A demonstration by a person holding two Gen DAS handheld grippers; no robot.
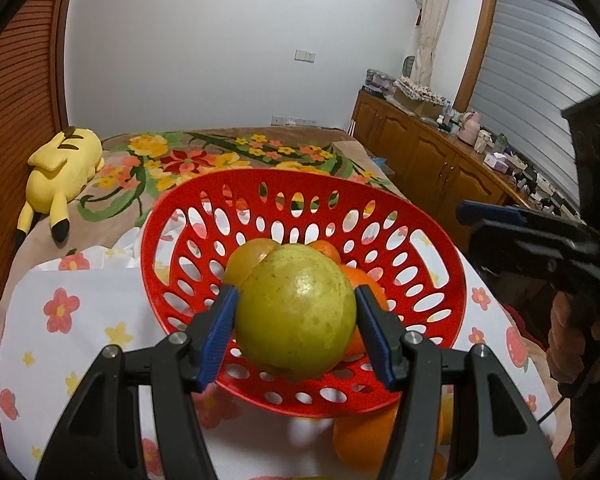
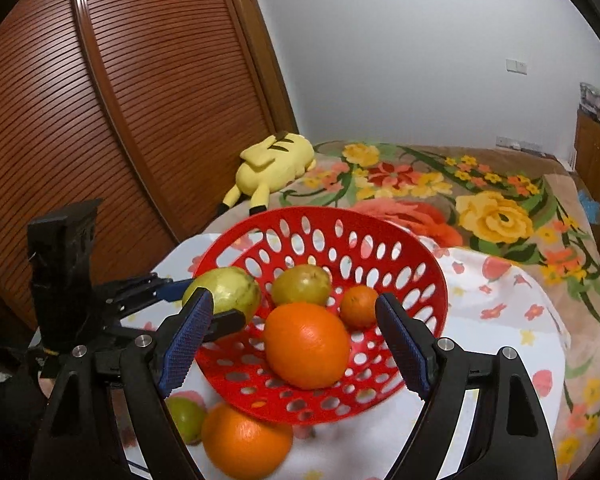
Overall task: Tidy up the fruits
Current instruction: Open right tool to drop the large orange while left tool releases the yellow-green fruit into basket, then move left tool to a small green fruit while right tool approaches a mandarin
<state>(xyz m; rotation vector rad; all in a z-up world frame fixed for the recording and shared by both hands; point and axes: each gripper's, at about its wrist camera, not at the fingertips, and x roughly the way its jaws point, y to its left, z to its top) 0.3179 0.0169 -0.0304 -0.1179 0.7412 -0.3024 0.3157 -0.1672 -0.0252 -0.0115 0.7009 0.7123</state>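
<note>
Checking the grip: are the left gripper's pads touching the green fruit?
Touching. Left wrist view: both pads press the green fruit's sides.

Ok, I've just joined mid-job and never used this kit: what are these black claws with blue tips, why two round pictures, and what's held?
No robot arm here: a person holds one pair of tongs in each hand, and each carries a wide-angle camera looking along its fingers. The left camera shows the left tongs closed on a green fruit over the red basket; the right tongs appear at its right edge. The right camera shows the right tongs open and empty above the basket, which holds a big orange, a small orange and a yellow-green fruit. On the flowered cloth in front lie another orange and a green fruit. A yellow plush lies on the bed behind.
</note>
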